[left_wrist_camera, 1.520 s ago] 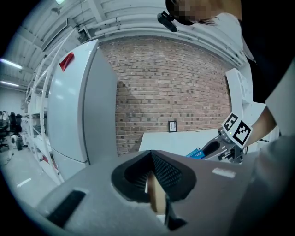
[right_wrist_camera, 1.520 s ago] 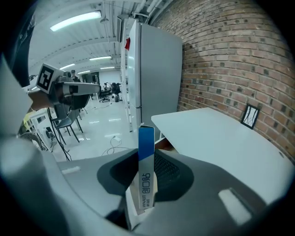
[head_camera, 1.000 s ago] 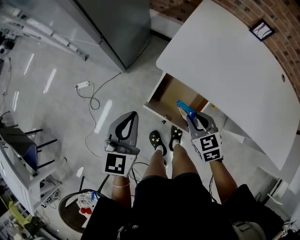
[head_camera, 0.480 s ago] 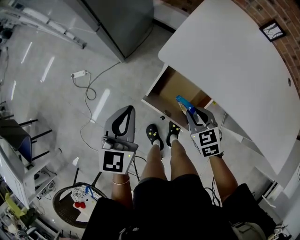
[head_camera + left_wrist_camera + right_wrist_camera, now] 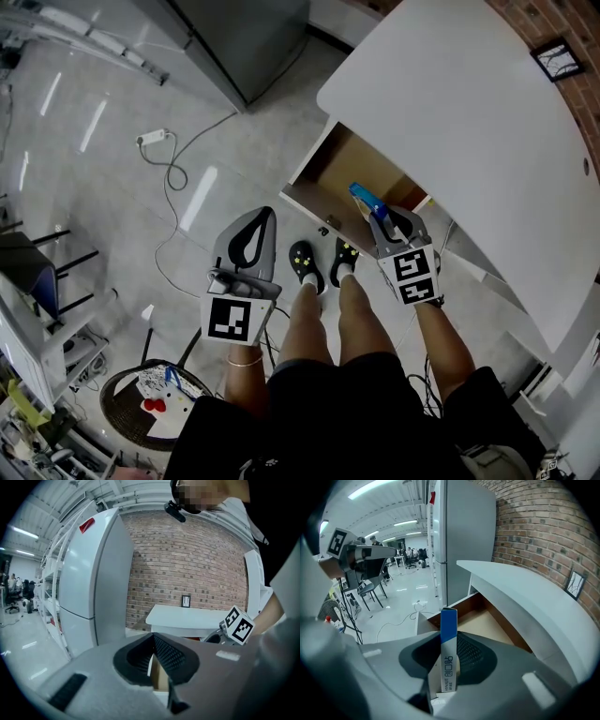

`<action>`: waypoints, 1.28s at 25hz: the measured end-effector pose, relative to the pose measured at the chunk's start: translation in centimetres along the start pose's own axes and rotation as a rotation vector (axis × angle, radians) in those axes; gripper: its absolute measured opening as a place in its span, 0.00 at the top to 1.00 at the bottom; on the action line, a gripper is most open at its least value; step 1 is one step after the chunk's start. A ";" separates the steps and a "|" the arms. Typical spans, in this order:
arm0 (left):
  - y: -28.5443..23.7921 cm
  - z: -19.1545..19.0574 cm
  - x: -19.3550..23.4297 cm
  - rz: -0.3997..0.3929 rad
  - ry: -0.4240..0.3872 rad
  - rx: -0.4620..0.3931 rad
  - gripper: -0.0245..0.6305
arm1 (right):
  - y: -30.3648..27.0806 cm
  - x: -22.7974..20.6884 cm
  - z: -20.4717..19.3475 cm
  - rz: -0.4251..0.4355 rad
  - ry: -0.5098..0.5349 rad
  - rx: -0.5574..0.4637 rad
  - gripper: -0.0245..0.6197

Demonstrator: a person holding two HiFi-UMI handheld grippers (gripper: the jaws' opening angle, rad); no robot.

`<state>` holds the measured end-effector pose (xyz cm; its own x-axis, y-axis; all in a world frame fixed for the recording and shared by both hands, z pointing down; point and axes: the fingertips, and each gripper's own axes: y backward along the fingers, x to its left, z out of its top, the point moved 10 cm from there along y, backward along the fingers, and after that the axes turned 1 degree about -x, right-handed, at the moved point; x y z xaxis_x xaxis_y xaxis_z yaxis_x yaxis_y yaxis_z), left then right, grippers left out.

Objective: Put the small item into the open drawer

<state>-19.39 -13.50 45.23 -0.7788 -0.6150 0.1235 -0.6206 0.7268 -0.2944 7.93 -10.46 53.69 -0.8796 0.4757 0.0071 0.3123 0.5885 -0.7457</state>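
Blue-topped box (image 5: 449,641) in right gripper (image 5: 377,219), above drawer (image 5: 349,174) front edge.

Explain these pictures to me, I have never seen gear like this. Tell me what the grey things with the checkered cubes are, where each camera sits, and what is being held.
No robot here: a person stands holding a hand-held gripper in each hand; the marker cubes are part of them. The top-down picture comes from a camera on the person's head, looking down at their legs and the floor. The other two come from cameras riding on each gripper, looking along its jaws. The left gripper has its jaws together, with nothing between them. The right gripper has its jaws shut on a slim blue-and-white box, near the open wooden drawer of the white table.
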 end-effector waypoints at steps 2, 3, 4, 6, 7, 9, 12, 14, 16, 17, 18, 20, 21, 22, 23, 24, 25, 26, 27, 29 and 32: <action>-0.4 -0.2 0.1 0.000 0.003 0.004 0.98 | -0.6 -0.1 -0.2 0.005 0.002 0.010 0.80; -0.6 -0.3 0.1 0.002 0.003 0.006 0.98 | -0.9 -0.2 -0.3 0.008 0.004 0.014 0.80; -0.7 -0.4 0.2 0.007 0.006 0.006 0.98 | -1.2 -0.2 -0.4 0.011 0.005 0.018 0.80; -1.0 -0.6 0.3 0.019 0.016 0.003 0.98 | -1.6 -0.4 -0.5 0.017 0.008 0.026 0.80; -1.1 -0.7 0.4 0.025 0.020 0.004 0.98 | -1.9 -0.4 -0.6 0.019 0.008 0.030 0.80; -1.3 -0.9 0.5 0.035 0.024 0.007 0.98 | -2.4 -0.6 -0.8 0.024 0.007 0.037 0.80; -1.5 -1.2 0.5 0.040 0.025 0.009 0.98 | -3.2 -0.7 -1.2 0.028 0.001 0.050 0.80; -1.7 -1.4 0.5 0.039 0.024 0.012 0.98 | -3.8 -0.8 -1.6 0.032 -0.002 0.060 0.80; -1.8 -1.6 0.5 0.039 0.026 0.015 0.98 | -4.3 -0.8 -1.9 0.037 -0.003 0.071 0.80; -1.8 -1.7 0.4 0.040 0.027 0.017 0.98 | -4.5 -0.8 -2.0 0.039 -0.003 0.077 0.80; -1.8 -1.7 0.4 0.041 0.028 0.020 0.98 | -4.7 -0.9 -2.2 0.041 -0.002 0.083 0.80; -1.8 -1.8 0.4 0.046 0.030 0.025 0.98 | -5.1 -1.0 -2.4 0.045 0.002 0.095 0.80; -1.8 -1.8 0.5 0.050 0.031 0.026 0.98 | -5.4 -1.0 -2.5 0.048 0.005 0.101 0.80; -1.8 -1.9 0.5 0.054 0.032 0.026 0.98 | -5.6 -1.1 -2.6 0.051 0.009 0.106 0.80; -1.8 -1.9 0.5 0.058 0.032 0.025 0.98 | -5.8 -1.1 -2.7 0.054 0.012 0.111 0.80; -1.8 -2.0 0.5 0.063 0.032 0.025 0.98 | -6.1 -1.2 -2.8 0.057 0.015 0.115 0.80; -1.8 -2.1 0.5 0.068 0.032 0.024 0.98 | -6.3 -1.2 -2.9 0.060 0.018 0.120 0.80; -1.8 -2.1 0.5 0.073 0.032 0.024 0.98 | -6.5 -1.3 -2.9 0.063 0.021 0.124 0.80; -1.8 -2.1 0.6 0.077 0.033 0.024 0.98 | -6.7 -1.3 -3.0 0.066 0.024 0.129 0.80; -1.8 -2.2 0.6 0.084 0.035 0.024 0.98 | -7.0 -1.3 -3.1 0.073 0.033 0.140 0.80; -1.7 -2.4 0.5 0.093 0.041 0.024 0.98 | -7.7 -1.3 -3.5 0.085 0.046 0.163 0.80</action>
<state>-18.94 -14.24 48.07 -0.8363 -0.5319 0.1334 -0.5436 0.7721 -0.3291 7.91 -13.30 61.71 -0.8340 0.5508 -0.0329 0.3194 0.4332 -0.8428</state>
